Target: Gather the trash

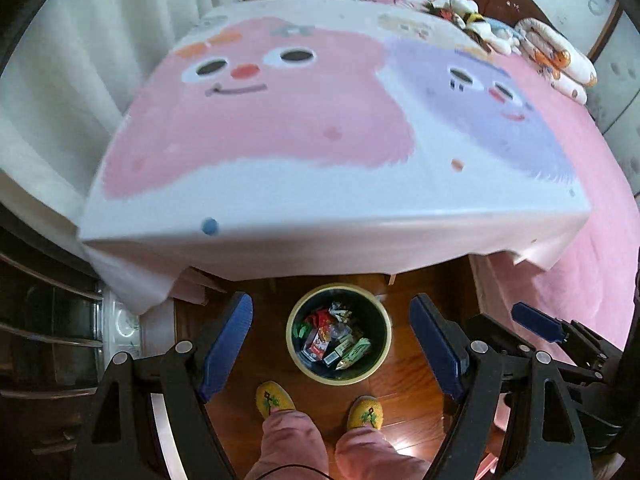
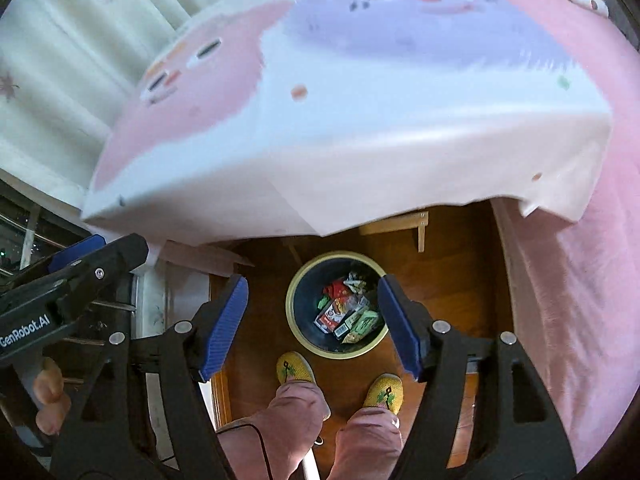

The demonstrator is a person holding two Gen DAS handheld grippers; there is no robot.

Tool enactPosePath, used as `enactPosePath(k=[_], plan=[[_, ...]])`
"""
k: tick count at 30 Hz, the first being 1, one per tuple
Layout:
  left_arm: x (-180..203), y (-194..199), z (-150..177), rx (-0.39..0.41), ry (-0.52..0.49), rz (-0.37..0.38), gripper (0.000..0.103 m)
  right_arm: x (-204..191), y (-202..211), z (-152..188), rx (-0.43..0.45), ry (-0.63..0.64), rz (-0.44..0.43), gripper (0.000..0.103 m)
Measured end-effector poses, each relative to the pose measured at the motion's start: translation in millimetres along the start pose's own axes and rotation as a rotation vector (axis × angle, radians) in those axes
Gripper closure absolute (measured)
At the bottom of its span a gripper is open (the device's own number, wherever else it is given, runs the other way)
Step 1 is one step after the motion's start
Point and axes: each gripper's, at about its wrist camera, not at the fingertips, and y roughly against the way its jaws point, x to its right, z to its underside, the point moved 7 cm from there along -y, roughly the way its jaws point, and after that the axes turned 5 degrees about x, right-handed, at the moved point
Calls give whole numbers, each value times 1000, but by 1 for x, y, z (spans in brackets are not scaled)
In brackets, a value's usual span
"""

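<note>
Trash (image 1: 334, 336) lies in a round bin (image 1: 295, 344) on the wooden floor, just beyond yellow slippers (image 1: 274, 398); its package print is too small to read. Both the left hand-held gripper (image 1: 332, 344) and right hand-held gripper (image 2: 314, 322) hang open and empty above. "CenRobot.AI" marks the left one. Farther off, a cartoon-face cloth (image 1: 256, 120) hides the desk.

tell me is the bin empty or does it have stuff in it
Has stuff: the bin holds wrappers and small boxes across its bottom.
</note>
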Motion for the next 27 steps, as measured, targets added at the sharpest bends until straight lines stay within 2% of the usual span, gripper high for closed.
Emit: enactPosePath(k=[8,15,20,27], plan=[[-3,63,-31,83,13,-33,21,-23,66,-39,74,83,1,36],[1,106,-56,159,17,-41,21,-36,110,-70,134,93,-10,33],[10,123,-62,191,11,-62,21,-51,130,-80,182,129,6,32],[12,132,-57,198,19,-82,21,-56,144,-85,209,142,27,32]])
